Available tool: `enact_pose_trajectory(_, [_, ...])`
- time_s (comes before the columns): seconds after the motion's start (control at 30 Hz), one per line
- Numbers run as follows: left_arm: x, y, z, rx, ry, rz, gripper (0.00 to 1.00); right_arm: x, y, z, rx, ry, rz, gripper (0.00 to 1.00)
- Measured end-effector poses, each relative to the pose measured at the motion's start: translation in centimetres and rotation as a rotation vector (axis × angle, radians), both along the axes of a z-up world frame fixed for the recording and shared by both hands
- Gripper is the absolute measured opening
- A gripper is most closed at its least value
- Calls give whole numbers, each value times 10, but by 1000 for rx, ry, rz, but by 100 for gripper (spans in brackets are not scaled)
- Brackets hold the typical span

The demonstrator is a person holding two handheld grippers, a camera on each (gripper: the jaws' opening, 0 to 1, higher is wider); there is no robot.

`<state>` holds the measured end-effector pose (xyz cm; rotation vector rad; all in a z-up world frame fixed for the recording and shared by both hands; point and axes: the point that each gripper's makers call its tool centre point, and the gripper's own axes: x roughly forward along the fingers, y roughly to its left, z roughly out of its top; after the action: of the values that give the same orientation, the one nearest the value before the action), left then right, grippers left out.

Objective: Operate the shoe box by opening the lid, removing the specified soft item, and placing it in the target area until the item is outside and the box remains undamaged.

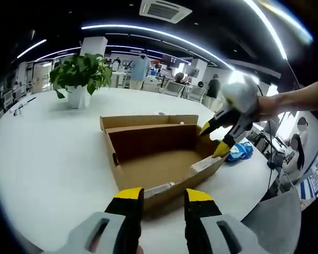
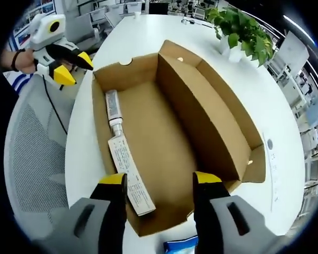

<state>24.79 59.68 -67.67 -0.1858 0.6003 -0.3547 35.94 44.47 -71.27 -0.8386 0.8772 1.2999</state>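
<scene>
While shoe box [image 1: 159, 159] lies open | both jaws apart, empty | plant [image 1: 80, 74], blue item [image 1: 239, 152] nearby

An open-plan office: rows of desks [image 1: 172, 87] with people in the upper background, strip ceiling lights [image 1: 164, 34], a mesh office chair [image 2: 34, 153] at lower left.

Left gripper view: camera sits low at the near edge of the white table [image 1: 53, 159], looking level across it at one long side of the open shoe box [image 1: 159, 159], close to it. Right gripper view: camera is raised over one short end of the shoe box [image 2: 169, 137], tilted down along its length, close above. Shared ground: the box, the tabletop [image 2: 244, 74], and the potted plant [image 1: 80, 74] [image 2: 238, 29]. Each view catches the opposite gripper [image 1: 218, 136] [image 2: 71, 66].
</scene>
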Motion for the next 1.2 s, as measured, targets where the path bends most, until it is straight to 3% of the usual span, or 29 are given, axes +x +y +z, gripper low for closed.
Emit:
enact_pose_trajectory(0.33, [0,1,-5,7,7,-1,30,-8,12,-14,-8,79,20,51])
enact_pose_trajectory(0.73, [-1,4,-1,6,4,12,30,3,7,-16,-7,42,9,56])
enact_pose_trajectory(0.93, [-3,5,-4,9,12,10,30,5,5,-13,-15,25,7,54])
enact_pose_trajectory(1.07, [-2,3,-3,7,10,8,30,-4,13,-12,20,73,4,57])
enact_pose_trajectory(1.2, [-1,1,-4,6,8,6,30,-8,20,-13,16,59,42,56])
